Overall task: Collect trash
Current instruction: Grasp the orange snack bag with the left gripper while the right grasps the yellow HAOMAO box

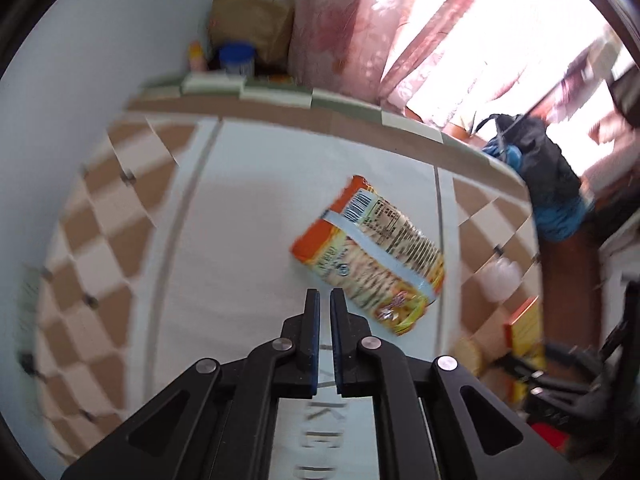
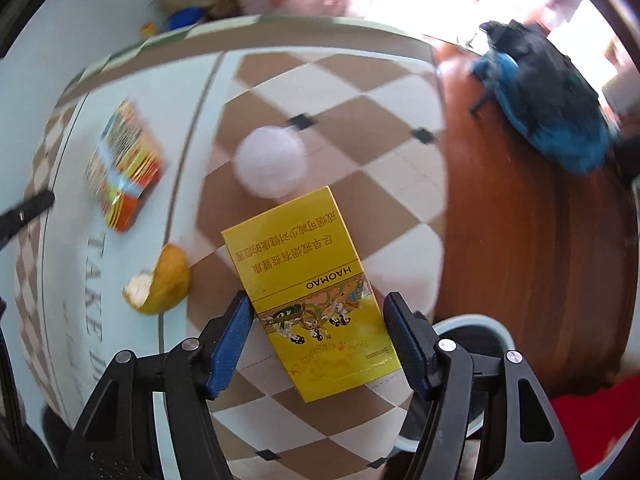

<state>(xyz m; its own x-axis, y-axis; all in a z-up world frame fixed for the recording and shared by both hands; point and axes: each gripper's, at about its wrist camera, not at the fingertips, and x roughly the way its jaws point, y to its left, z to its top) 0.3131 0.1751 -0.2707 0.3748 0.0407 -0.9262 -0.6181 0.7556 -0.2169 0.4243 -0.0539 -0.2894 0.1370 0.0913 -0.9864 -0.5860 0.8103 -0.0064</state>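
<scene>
In the left wrist view my left gripper [image 1: 325, 300] hangs shut above the pale tablecloth [image 1: 248, 208], with nothing between its pads. An orange snack wrapper [image 1: 372, 252] lies flat just right of its tips. In the right wrist view my right gripper [image 2: 316, 312] points straight down, shut on a yellow cigarette box [image 2: 304, 272] with a pad at each long edge. The box looks sharp while the table behind it is blurred. A piece of orange peel [image 2: 160, 280] lies left of it, a translucent plastic cup [image 2: 270, 162] beyond it, and the wrapper [image 2: 122, 168] at far left.
A white bin [image 2: 480, 322] with a dark inside stands below the table's edge by my right fingers. A black and blue backpack [image 2: 548, 104] lies on the wooden floor. Jars and a paper bag [image 1: 252, 28] sit in the far corner, with pink curtains [image 1: 360, 28] beside them.
</scene>
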